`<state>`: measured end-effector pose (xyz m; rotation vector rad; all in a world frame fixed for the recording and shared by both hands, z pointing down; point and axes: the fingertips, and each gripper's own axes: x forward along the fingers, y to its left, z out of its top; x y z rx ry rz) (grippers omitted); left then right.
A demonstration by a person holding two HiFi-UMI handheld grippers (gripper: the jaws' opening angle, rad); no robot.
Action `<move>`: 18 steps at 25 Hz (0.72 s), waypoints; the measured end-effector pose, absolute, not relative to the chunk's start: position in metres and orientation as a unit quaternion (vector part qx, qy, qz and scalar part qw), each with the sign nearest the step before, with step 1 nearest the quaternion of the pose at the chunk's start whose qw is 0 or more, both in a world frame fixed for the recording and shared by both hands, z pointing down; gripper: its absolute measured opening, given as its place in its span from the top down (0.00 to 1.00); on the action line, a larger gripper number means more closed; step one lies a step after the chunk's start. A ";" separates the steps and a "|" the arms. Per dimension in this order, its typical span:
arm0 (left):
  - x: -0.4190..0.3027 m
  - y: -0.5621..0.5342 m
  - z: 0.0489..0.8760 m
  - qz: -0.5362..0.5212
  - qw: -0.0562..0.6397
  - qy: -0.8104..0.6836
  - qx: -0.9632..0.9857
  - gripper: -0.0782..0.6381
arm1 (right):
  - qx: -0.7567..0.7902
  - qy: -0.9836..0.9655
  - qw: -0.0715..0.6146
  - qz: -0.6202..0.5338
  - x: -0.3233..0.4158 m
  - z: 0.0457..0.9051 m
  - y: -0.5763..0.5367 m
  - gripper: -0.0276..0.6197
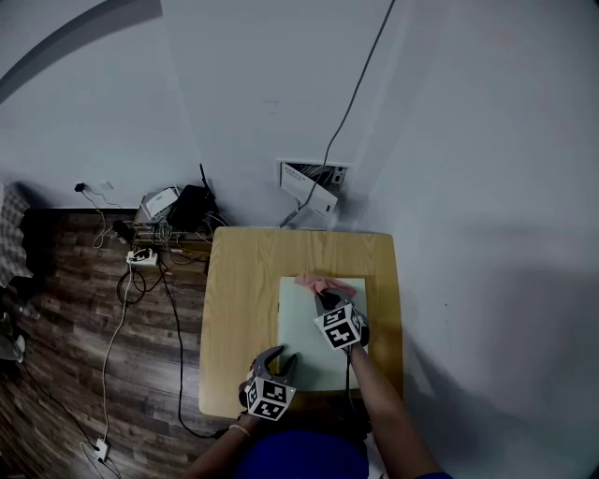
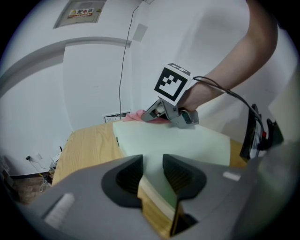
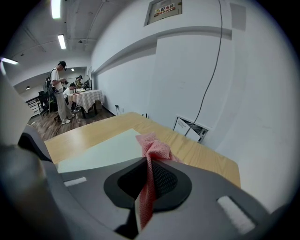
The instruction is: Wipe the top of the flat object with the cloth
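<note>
Head view: the pale green board (image 1: 309, 355) lies flat on the wooden table (image 1: 239, 309), right of centre. Its long axis runs from the person's edge toward the white wall. A wide bare strip of table lies to its left, a narrower one to its right and another beyond its far end. The pink cloth (image 1: 323, 283) rests on the board's far end, held by the right gripper (image 1: 325, 298). The left gripper (image 1: 278, 358) sits at the board's near left corner. On the floor to the left are a power strip (image 1: 142, 256) and loose cables. An open wall box (image 1: 314, 182) is behind the table, its print too small to read.

Left gripper view: the left gripper (image 2: 152, 174) has its jaws partly spread and straddles the board's (image 2: 173, 140) left edge. The pads are not seen pinching it. At the far end the right gripper (image 2: 150, 115) presses the cloth (image 2: 136, 114) down. A wall sign (image 2: 84, 10) carries characters too blurred to read.

Right gripper view: the right gripper (image 3: 149, 177) has its jaws pressed together on the cloth (image 3: 152, 150), which bunches above them. The board (image 3: 103, 150) stretches away to the left, with bare table (image 3: 201, 157) to the right. The sign (image 3: 164, 9) is again illegible. People (image 3: 58, 91) stand far down the room.
</note>
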<state>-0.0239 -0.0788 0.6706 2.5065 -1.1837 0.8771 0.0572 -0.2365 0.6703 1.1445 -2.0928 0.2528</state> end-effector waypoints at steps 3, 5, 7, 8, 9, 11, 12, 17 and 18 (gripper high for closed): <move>-0.023 -0.078 0.672 0.300 0.116 -0.405 0.856 0.70 | 0.454 -0.807 0.363 0.105 0.073 0.672 -0.235 0.94; -0.023 -0.078 0.672 0.300 0.116 -0.405 0.856 0.70 | 0.462 -0.803 0.362 0.109 0.083 0.672 -0.235 0.94; -0.022 -0.078 0.672 0.300 0.116 -0.406 0.856 0.70 | 0.469 -0.798 0.362 0.112 0.093 0.673 -0.234 0.94; -0.022 -0.078 0.672 0.300 0.116 -0.406 0.855 0.70 | 0.472 -0.796 0.361 0.113 0.098 0.673 -0.234 0.94; -0.022 -0.078 0.673 0.300 0.116 -0.406 0.855 0.70 | 0.476 -0.794 0.360 0.115 0.102 0.673 -0.234 0.94; -0.022 -0.078 0.672 0.301 0.116 -0.406 0.855 0.70 | 0.483 -0.791 0.357 0.119 0.108 0.672 -0.234 0.94; -0.022 -0.078 0.672 0.301 0.116 -0.407 0.855 0.70 | 0.485 -0.789 0.356 0.120 0.110 0.672 -0.234 0.94; -0.021 -0.079 0.672 0.302 0.113 -0.407 0.855 0.70 | 0.497 -0.782 0.355 0.126 0.118 0.672 -0.233 0.94; -0.021 -0.079 0.672 0.302 0.113 -0.407 0.855 0.70 | 0.501 -0.778 0.356 0.127 0.120 0.672 -0.233 0.94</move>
